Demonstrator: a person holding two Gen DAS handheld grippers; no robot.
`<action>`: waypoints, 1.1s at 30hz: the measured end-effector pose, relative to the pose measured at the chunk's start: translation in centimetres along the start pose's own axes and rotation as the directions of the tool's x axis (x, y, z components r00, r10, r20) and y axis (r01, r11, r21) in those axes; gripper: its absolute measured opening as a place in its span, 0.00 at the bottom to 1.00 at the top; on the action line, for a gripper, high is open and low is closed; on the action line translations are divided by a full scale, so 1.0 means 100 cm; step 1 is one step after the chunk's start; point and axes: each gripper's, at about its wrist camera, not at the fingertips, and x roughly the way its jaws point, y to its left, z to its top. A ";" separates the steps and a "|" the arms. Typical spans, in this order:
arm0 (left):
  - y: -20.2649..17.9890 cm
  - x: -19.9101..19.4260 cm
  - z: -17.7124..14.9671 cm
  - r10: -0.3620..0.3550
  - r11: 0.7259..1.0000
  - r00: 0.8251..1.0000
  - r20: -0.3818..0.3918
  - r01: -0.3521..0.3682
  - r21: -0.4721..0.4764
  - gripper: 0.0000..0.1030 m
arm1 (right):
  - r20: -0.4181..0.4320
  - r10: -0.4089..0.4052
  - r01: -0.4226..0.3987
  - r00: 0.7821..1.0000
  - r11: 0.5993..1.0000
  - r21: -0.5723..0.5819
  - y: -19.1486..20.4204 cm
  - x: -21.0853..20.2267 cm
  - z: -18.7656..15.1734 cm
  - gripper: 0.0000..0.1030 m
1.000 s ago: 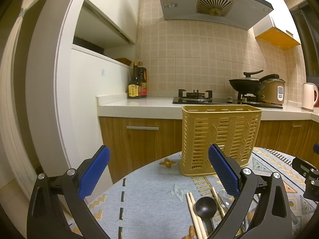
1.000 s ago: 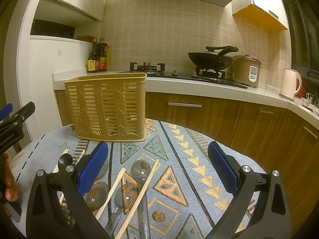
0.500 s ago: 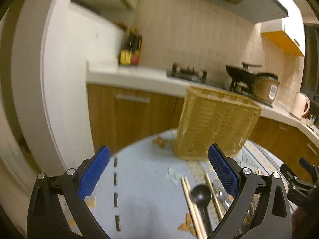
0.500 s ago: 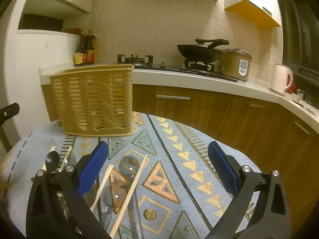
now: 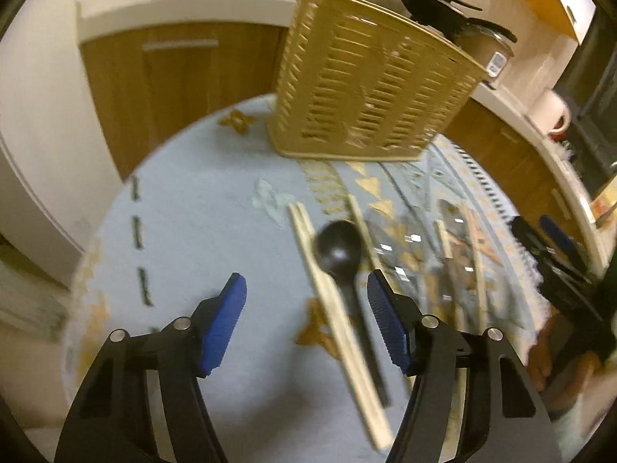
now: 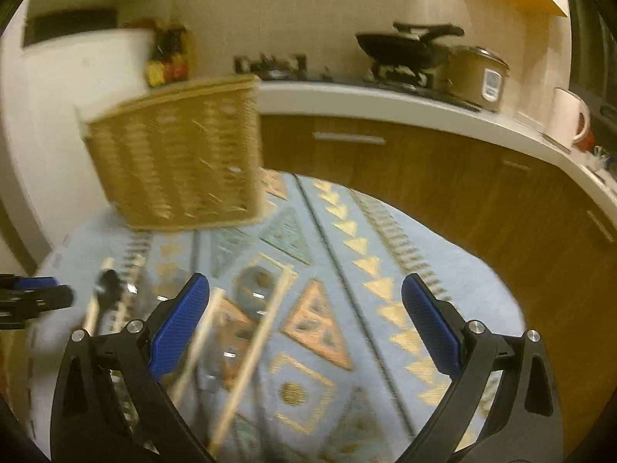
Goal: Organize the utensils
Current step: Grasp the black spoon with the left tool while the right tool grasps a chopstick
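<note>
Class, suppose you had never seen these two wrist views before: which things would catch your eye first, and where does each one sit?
Most striking is the tall tan slotted basket, standing at the far side of the patterned tablecloth. Next comes the black spoon, lying beside pale chopsticks just ahead of the open left gripper. The right gripper, also open, hovers above more chopsticks and clear spoons, blurred.

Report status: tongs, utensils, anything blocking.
Left tongs open over black spoon and chopsticks. Right tongs open, empty. Basket unobstructed.
</note>
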 end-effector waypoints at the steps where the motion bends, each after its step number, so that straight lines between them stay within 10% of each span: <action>1: -0.004 0.000 -0.001 -0.028 1.000 1.000 -0.012 0.028 0.006 0.61 | -0.018 0.017 -0.017 1.000 1.000 0.010 -0.004 0.001 0.003 0.93; 10: -0.038 0.024 -0.001 -0.025 0.996 0.989 -0.145 0.036 0.078 0.26 | -0.189 0.135 -0.132 0.973 0.991 0.028 -0.027 0.007 0.036 0.63; 15: -0.042 0.032 -0.001 -0.016 0.996 0.986 -0.169 0.031 0.084 0.26 | -0.284 0.205 -0.203 0.937 0.978 0.038 -0.022 0.018 0.038 0.47; 21: -0.049 0.042 0.007 0.013 0.995 0.980 -0.198 0.007 0.101 0.26 | -0.439 0.367 -0.335 0.820 0.930 0.151 -0.010 0.046 0.033 0.36; 33: -0.052 0.049 0.018 0.031 0.992 0.977 -0.211 -0.004 0.128 0.27 | -0.593 0.316 -0.281 0.740 0.947 0.155 0.001 0.088 0.024 0.22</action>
